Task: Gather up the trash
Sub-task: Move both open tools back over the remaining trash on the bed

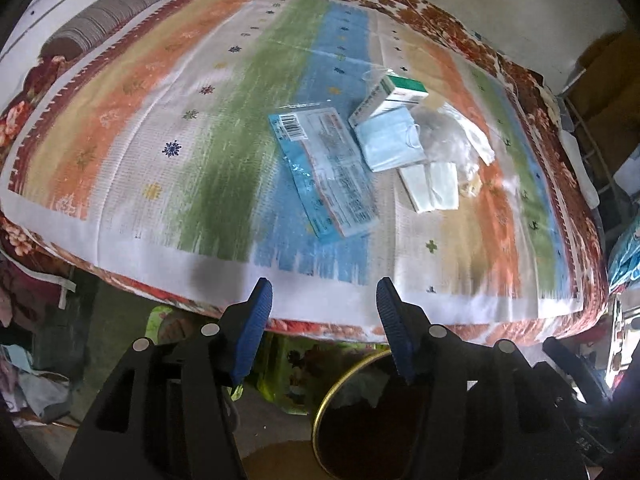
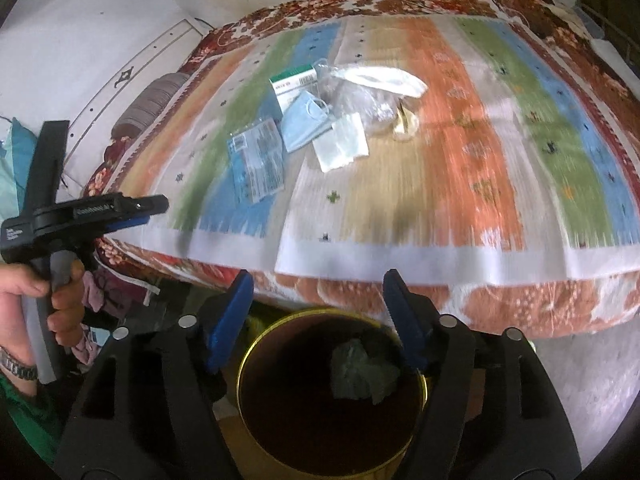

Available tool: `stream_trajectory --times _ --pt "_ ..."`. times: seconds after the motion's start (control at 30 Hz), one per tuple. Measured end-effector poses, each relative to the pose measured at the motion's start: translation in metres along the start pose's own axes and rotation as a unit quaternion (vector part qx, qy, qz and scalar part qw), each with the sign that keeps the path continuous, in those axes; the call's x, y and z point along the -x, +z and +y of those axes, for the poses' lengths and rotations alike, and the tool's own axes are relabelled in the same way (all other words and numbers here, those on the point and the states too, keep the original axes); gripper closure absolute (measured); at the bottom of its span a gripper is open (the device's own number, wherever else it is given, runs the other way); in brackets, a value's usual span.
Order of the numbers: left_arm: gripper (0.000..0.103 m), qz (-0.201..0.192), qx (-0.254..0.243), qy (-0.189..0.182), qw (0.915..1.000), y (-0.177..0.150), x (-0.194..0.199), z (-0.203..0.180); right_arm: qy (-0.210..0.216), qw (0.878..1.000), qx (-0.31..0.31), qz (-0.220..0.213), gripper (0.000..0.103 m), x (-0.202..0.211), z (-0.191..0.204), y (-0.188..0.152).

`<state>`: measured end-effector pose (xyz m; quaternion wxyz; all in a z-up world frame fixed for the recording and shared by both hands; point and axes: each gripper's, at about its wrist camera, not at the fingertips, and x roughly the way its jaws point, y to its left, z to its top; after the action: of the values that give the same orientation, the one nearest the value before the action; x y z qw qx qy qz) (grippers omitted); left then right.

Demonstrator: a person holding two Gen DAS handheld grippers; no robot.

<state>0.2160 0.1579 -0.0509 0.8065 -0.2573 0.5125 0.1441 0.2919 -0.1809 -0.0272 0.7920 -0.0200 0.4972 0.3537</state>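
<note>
Striped bedding in orange, green, blue and white covers the bed (image 1: 120,128) that fills both views. Right gripper (image 2: 318,300), low in its frame, has its blue jaws apart with nothing between them. Just under them stands a round bin (image 2: 416,364) with a yellow rim, and a crumpled green-grey wad (image 2: 362,368) lies inside it. Left gripper (image 1: 324,300) also has its jaws apart and empty, at the near edge of the bed, with the bin's rim low in that frame. In the right wrist view, a hand (image 2: 24,292) at the left edge holds this gripper's handle.

More trash lies together on the bed, above the middle of each frame: a flat blue packet (image 1: 324,172), a blue face mask (image 1: 390,144), a green and white box (image 1: 390,96), a folded white tissue (image 1: 434,186) and some clear crinkly plastic (image 1: 444,136). A brown bolster (image 1: 100,20) lies in the upper left.
</note>
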Motion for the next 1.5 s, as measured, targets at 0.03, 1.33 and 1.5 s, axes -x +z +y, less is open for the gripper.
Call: stream_trajectory --times 0.03,1.33,1.5 --pt "0.048 0.001 0.001 0.001 1.0 0.002 -0.003 0.002 -0.002 1.0 0.003 -0.002 0.037 -0.001 0.001 0.003" --pt "0.045 0.01 0.068 -0.102 0.9924 0.056 -0.098 0.058 -0.014 1.0 0.012 -0.022 0.026 -0.111 -0.041 0.086" --pt "0.045 0.005 0.075 -0.121 0.9898 0.065 -0.109 0.065 -0.017 1.0 0.009 -0.019 0.026 -0.135 -0.048 0.094"
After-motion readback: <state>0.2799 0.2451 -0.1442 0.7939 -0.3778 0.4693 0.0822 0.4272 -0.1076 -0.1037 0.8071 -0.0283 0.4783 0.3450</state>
